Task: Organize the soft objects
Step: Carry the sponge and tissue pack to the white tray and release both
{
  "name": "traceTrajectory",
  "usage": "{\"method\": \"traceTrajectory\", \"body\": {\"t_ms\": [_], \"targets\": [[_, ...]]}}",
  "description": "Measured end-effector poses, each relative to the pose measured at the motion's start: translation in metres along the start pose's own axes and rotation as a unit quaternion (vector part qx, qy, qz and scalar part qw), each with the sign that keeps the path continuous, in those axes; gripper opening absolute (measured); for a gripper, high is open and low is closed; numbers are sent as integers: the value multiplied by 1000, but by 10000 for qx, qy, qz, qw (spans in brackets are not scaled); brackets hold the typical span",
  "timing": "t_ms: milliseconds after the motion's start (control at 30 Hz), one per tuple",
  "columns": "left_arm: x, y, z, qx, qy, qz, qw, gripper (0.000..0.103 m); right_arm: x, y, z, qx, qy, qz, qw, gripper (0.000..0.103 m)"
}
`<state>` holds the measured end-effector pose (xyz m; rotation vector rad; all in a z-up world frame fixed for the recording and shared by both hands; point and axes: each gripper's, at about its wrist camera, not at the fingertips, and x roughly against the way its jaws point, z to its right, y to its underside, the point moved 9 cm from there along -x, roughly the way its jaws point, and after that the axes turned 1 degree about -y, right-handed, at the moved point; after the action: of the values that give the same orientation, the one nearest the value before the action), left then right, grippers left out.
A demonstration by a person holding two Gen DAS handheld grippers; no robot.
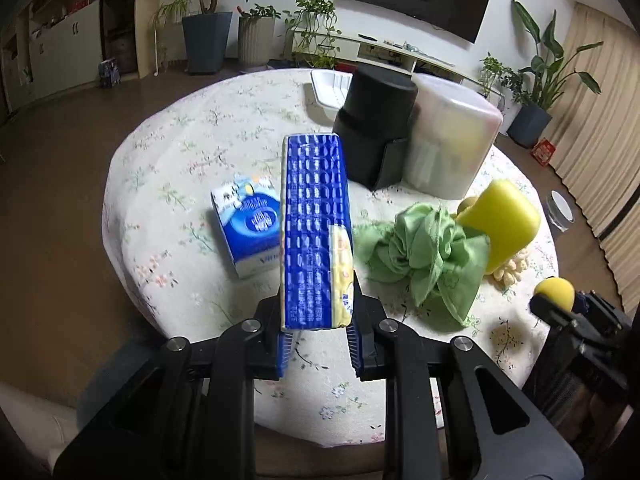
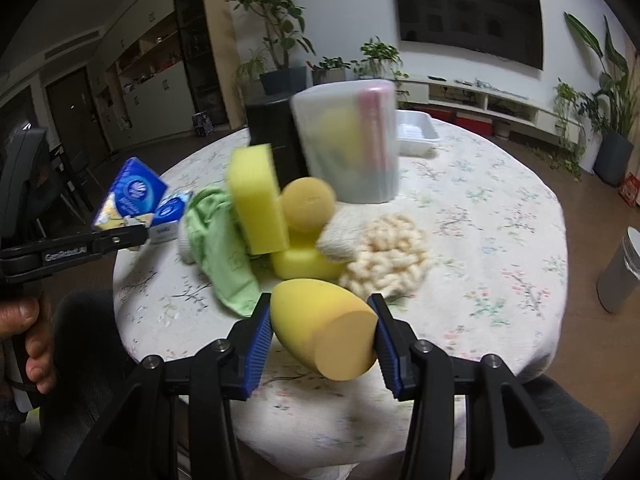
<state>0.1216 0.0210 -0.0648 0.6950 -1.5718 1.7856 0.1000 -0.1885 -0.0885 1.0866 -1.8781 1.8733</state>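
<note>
Potted plants, a dark wall screen and a low white shelf are ringing the round table (image 1: 168,216), which is wearing a pale floral cloth. We are working over it with both hands full. Our left gripper (image 1: 316,320) is clamping the near end of a long blue tissue pack (image 1: 314,220), holding it clear of the cloth; our right gripper (image 2: 320,336) is squeezing an egg-shaped yellow sponge (image 2: 320,328) between its blue pads.

We are judging this as the carry step: both soft things look picked and are waiting for a home. A frosted bin (image 2: 348,140) is standing at the far side beside a black container (image 1: 372,120), already showing something yellow inside, so it seems the likely target. Next we are needing to bring each load over an opening before loosening the fingers.

A second tissue pack (image 1: 248,228), a green cloth (image 1: 424,256), a yellow block sponge (image 2: 256,200) and a knobbly cream sponge (image 2: 388,252) are lying loose mid-table.
</note>
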Motion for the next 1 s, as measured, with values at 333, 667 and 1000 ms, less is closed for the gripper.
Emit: {"method": "traceTrajectory", "body": {"t_ms": [333, 667, 1000], "targets": [[-2, -68, -28, -186, -45, 238, 9995, 21, 14, -62, 82, -393, 286, 170, 9987, 50], [-47, -170, -24, -844, -57, 303, 9960, 21, -35, -160, 154, -262, 363, 149, 9989, 50], [-145, -242, 12, -1487, 333, -346, 9877, 21, -132, -226, 176, 109, 241, -289, 9992, 50]]}}
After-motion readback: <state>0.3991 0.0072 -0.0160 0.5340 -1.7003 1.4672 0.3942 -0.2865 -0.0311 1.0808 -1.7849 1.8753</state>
